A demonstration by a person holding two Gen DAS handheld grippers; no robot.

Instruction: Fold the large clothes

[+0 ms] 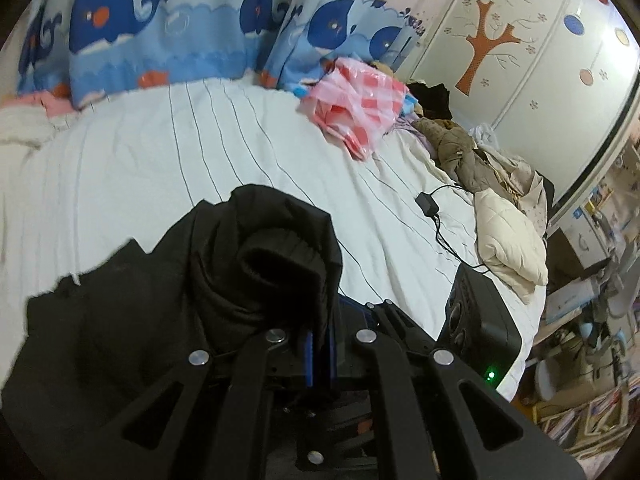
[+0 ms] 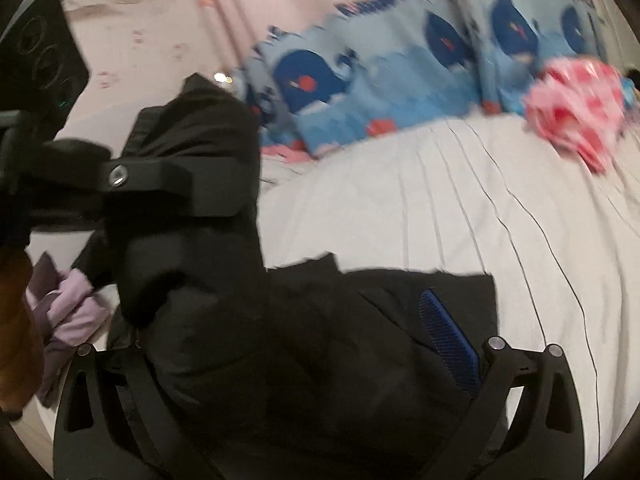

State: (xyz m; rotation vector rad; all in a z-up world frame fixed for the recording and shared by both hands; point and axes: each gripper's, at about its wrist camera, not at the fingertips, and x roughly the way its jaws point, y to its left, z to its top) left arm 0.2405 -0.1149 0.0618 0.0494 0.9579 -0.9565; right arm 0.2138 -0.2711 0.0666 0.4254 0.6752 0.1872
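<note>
A large black garment (image 1: 132, 320) lies bunched on the white striped bed sheet (image 1: 160, 152). In the left wrist view my left gripper (image 1: 320, 348) is shut on a rolled fold of it, and a ribbed cuff (image 1: 280, 260) stands just beyond the blue pads (image 1: 309, 356). The right wrist view shows the same gripper (image 2: 160, 200) at the upper left, lifting a sleeve of the garment (image 2: 208, 140). My right gripper (image 2: 280, 320) stands with its jaws wide apart over the garment's body (image 2: 320, 360). Its right blue pad (image 2: 448, 340) is bare, and cloth hides the left finger.
A pink checked plastic bag (image 1: 356, 104) lies at the far side of the bed below the whale-print curtains (image 1: 160, 32). A charger and cable (image 1: 428, 204), a cream quilt (image 1: 508, 232) and piled clothes (image 1: 452, 144) line the right edge. Lilac cloth (image 2: 68, 312) lies at the left.
</note>
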